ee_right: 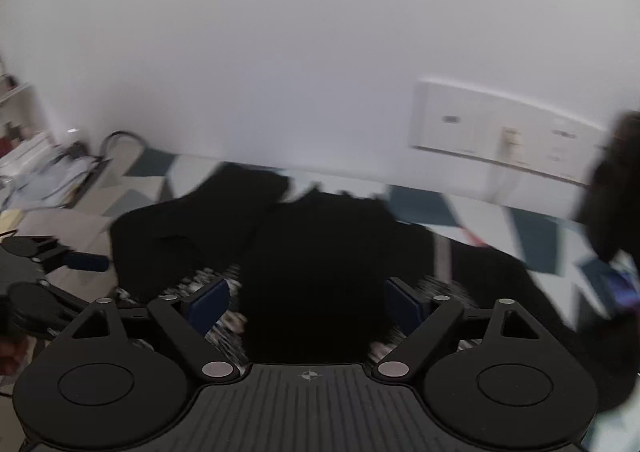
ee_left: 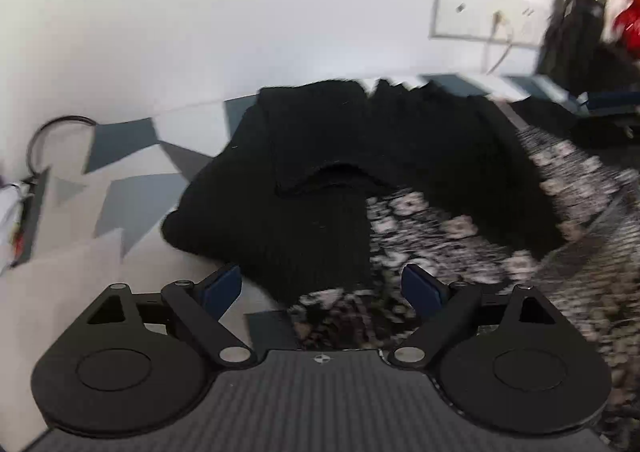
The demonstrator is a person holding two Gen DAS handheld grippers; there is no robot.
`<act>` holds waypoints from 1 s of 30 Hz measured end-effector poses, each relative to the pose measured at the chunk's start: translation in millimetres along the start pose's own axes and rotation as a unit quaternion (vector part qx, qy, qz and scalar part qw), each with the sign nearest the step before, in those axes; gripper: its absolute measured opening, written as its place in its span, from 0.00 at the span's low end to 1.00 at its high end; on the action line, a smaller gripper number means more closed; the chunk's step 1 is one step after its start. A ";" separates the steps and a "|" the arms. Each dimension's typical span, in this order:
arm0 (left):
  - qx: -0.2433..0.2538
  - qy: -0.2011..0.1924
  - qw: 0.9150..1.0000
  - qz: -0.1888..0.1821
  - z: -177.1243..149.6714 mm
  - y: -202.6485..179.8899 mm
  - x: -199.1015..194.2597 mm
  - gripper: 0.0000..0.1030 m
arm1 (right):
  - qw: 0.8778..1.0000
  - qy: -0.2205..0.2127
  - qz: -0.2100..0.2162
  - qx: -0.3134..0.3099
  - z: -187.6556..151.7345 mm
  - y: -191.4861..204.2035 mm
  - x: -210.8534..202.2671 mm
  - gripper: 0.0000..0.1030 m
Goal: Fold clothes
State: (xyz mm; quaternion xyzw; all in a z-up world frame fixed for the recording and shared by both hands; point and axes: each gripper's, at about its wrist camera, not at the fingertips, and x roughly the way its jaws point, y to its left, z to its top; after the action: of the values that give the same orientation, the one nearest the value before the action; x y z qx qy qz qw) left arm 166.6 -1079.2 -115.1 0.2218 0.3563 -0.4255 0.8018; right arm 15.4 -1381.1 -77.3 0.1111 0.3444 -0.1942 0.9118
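Left gripper: your left gripper [ee_left: 322,290] has its jaws wide apart, and nothing is pinched between the blue pads [ee_left: 222,288].
Right gripper: your right gripper [ee_right: 306,302] also stands wide, and its pads are not pressing on anything. Black cloth shows in the gap between them, but you cannot tell if it touches them.
Black top: the black knit top [ee_left: 320,155] lies just ahead of your left gripper, with its near edge reaching down between the two fingers. From your right gripper it [ee_right: 316,252] fills the space straight ahead.
Flowery cloth: a dark cloth with pale flowers [ee_left: 460,252] lies under the black top, ahead and to the right of your left gripper.
Cover: the sheet with grey and white shapes [ee_left: 132,203] spreads ahead and to the left of your left gripper.
Wall plate: a white plate with sockets [ee_left: 484,11] sits on the wall, far ahead and up to the right.
Other gripper: from your right gripper, you see your left one [ee_right: 52,276] close by at the left edge.
Blur: both views are smeared, so small things are hard to tell.
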 end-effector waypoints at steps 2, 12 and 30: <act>0.003 0.011 1.000 0.016 -2.5 -1.8 3.9 0.86 | 0.999 0.006 0.032 -0.013 7.4 4.1 27.1 0.74; 0.045 0.003 0.996 0.076 -6.8 -23.3 3.0 0.92 | 0.988 0.042 0.092 -0.118 22.9 62.5 140.3 0.64; 0.072 -0.018 0.987 0.140 -22.5 26.7 -13.8 0.92 | 0.983 -0.100 0.003 0.155 46.2 -98.1 10.8 0.06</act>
State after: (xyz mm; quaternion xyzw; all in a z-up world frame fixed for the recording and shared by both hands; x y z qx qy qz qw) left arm 175.1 -1042.7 -117.8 0.3191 0.2755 -0.3376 0.8416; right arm 7.6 -1488.0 -57.2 0.2321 0.2172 -0.2522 0.9140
